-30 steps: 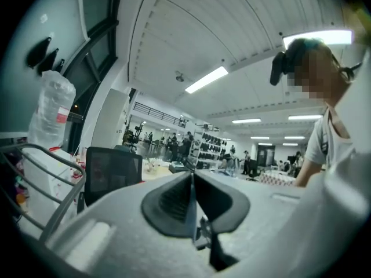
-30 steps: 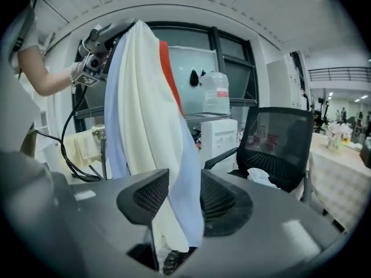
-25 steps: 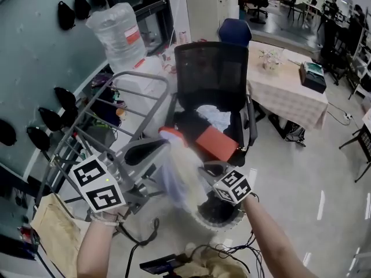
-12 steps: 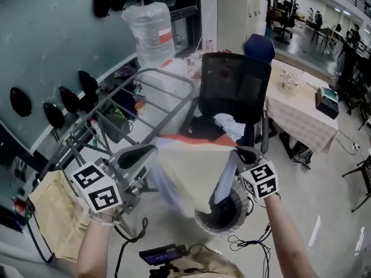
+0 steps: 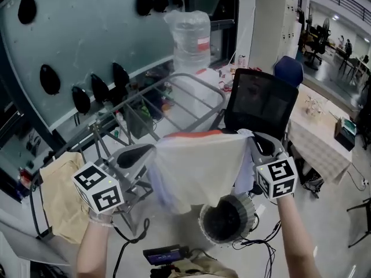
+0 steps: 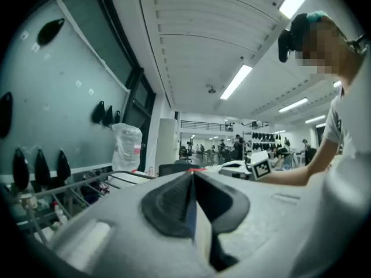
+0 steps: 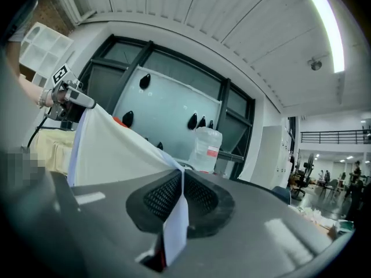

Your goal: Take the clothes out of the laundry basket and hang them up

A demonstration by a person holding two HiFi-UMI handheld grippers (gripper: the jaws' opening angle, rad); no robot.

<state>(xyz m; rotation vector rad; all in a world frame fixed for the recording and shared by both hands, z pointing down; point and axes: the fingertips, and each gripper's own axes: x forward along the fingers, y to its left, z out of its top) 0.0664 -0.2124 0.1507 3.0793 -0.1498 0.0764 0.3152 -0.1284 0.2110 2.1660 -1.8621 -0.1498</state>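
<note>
A cream garment [image 5: 200, 169] with an orange-red top edge is stretched flat between my two grippers, above the round dark laundry basket [image 5: 225, 220]. At the garment's left corner my left gripper [image 5: 151, 151] is shut, and a thin strip of the cloth [image 6: 203, 236] shows between its pads [image 6: 168, 198]. My right gripper [image 5: 251, 139] is shut on the right corner. In the right gripper view the cloth [image 7: 116, 149] runs from those jaws [image 7: 181, 181] across to the left gripper. The grey drying rack [image 5: 174, 94] stands just behind the garment.
A beige cloth [image 5: 58, 196] hangs on the rack's near left end. A black office chair [image 5: 261, 100] is behind the right gripper, and a big water bottle [image 5: 188, 36] beyond the rack. A table with a checked cloth [image 5: 316, 141] is at the right. Cables [image 5: 174, 253] lie on the floor.
The garment hung bunched from the left gripper a second ago. The right gripper has taken hold of its other corner, and the two have drawn it out flat and higher, toward the rack.
</note>
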